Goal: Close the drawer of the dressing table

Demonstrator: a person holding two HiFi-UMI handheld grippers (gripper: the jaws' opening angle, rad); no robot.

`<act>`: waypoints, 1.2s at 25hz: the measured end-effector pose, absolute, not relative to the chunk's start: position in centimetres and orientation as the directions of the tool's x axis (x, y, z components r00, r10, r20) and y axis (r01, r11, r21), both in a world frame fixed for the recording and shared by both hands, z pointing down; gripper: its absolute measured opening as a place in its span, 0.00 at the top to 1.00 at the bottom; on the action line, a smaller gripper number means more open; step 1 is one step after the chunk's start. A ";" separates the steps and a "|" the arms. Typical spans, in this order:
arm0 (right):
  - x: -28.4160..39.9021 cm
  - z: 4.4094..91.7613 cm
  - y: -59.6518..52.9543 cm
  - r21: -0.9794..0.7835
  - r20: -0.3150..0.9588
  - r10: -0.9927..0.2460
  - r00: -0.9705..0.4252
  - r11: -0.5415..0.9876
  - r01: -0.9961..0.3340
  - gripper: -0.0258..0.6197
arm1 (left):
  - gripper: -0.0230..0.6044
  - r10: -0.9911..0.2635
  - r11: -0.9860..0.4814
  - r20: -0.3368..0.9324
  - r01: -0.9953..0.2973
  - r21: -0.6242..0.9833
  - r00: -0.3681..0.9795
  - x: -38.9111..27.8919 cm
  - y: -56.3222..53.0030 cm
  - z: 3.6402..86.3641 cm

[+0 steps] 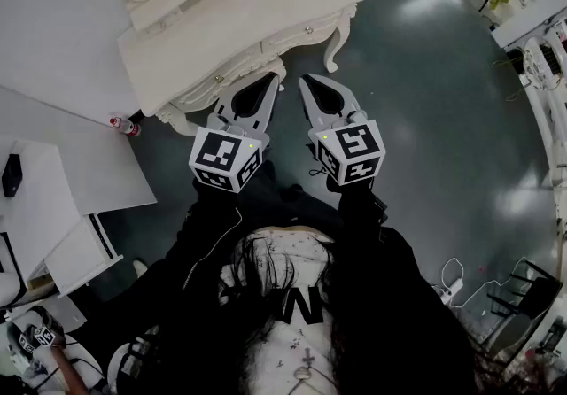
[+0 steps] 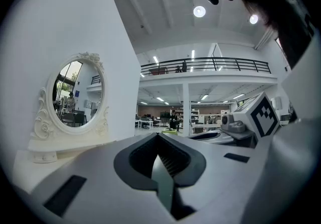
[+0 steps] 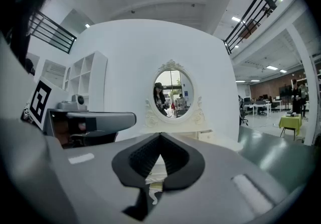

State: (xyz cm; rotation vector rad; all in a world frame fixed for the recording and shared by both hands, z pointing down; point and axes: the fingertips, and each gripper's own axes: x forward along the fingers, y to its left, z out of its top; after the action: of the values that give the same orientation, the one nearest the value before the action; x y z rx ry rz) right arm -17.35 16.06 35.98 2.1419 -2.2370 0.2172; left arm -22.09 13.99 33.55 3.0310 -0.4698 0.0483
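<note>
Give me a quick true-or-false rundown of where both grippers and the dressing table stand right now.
1. The left gripper and the right gripper both have their jaws together. True.
2. The right gripper is clamped on a drawer knob. False: nothing is between its jaws.
3. The oval mirror shows in both gripper views. True.
4. The dressing table is black. False: it is white.
5. The grippers are at opposite ends of the dressing table. False: they are side by side at its front.
</note>
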 end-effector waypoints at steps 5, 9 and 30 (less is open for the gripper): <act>-17.0 36.1 17.0 -0.090 0.115 -0.992 -0.043 0.033 -0.995 0.95 | 0.97 -0.306 -0.949 0.045 -0.308 0.070 0.951 -21.9 14.8 33.7; -16.3 36.4 17.8 -0.120 0.114 -0.993 -0.033 0.020 -0.993 0.95 | 0.97 -0.306 -0.949 0.048 -0.308 0.069 0.951 -21.6 15.5 33.8; -12.8 37.2 15.7 -0.197 0.123 -0.992 -0.021 -0.004 -0.980 0.95 | 0.97 -0.247 -0.964 0.109 -0.256 0.069 0.963 -17.6 13.5 34.8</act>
State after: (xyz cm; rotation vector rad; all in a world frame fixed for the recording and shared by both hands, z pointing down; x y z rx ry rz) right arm -12.80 15.68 37.22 2.2331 -2.2526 0.3642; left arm -17.60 13.54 34.76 3.0304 -0.3889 0.1524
